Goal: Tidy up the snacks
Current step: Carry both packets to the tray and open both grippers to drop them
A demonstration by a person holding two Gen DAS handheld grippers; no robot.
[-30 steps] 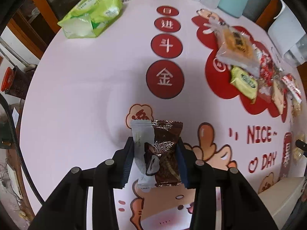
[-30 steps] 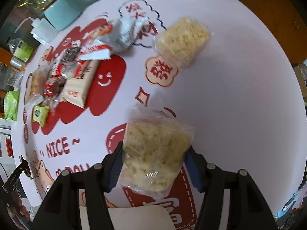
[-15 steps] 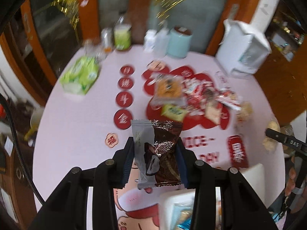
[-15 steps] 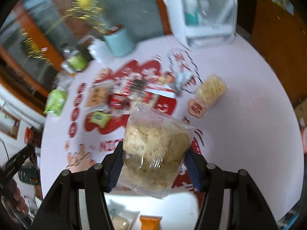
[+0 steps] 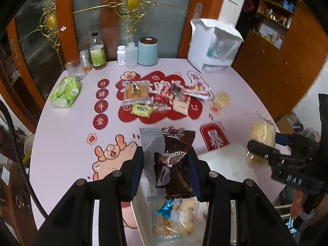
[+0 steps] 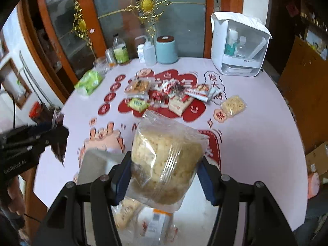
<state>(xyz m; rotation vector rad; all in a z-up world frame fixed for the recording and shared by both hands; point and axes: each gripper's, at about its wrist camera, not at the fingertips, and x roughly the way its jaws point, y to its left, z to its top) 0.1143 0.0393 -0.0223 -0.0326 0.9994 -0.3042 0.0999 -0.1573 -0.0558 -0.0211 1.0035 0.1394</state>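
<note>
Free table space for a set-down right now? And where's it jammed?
Bare tablecloth right of the rice-puff pack, out to the edge. Another strip between the green pack and the red discs. Crowded: the snack pile at centre and the white bin near both grippers.

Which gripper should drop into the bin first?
Left, probably. The left gripper holds its wrappers directly over the bin; the right gripper holds its rice-crisp bag near the rim.

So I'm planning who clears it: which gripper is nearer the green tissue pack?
Left. The left gripper is on the green tissue pack's side; the right gripper sits farther across.
</note>
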